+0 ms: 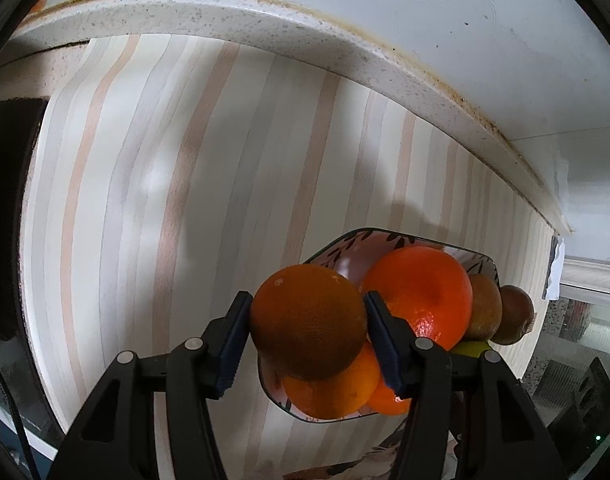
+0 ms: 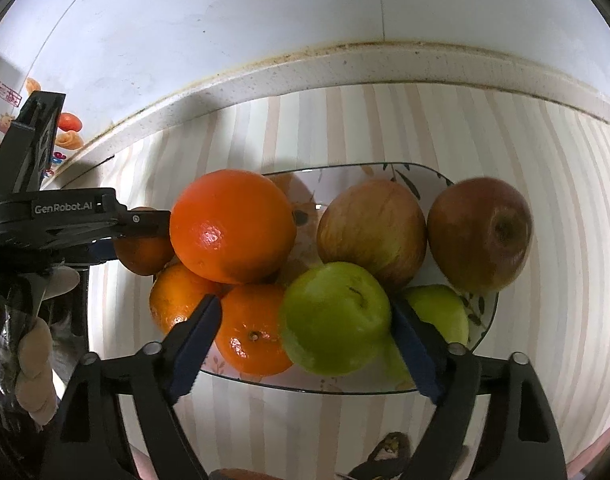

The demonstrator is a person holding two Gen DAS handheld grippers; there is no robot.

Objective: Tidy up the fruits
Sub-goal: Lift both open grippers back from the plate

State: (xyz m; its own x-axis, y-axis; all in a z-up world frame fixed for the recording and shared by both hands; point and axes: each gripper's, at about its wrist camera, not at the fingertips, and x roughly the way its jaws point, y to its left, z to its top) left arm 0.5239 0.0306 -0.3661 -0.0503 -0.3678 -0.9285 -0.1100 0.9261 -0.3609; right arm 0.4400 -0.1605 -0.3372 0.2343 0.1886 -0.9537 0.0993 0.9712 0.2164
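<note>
My left gripper (image 1: 307, 306) is shut on a dull orange (image 1: 309, 320) and holds it over the left end of a flower-patterned plate (image 1: 345, 240). On that plate lie a big bright orange (image 1: 421, 296), more oranges and two reddish apples (image 1: 483, 306). In the right wrist view my right gripper (image 2: 305, 306) stands open around a green apple (image 2: 337, 316) that rests on the plate (image 2: 485, 320). The left pad is clear of the apple. Behind it lie two red apples (image 2: 373, 228), a second green apple (image 2: 441, 308) and several oranges (image 2: 233, 224). The left gripper (image 2: 143, 236) shows at the left.
The plate sits on a striped tabletop (image 1: 185, 200). A speckled stone ledge (image 2: 385, 68) and a white wall run along the back. A person's gloved hand (image 2: 33, 360) holds the left gripper. The table edge runs close below the plate.
</note>
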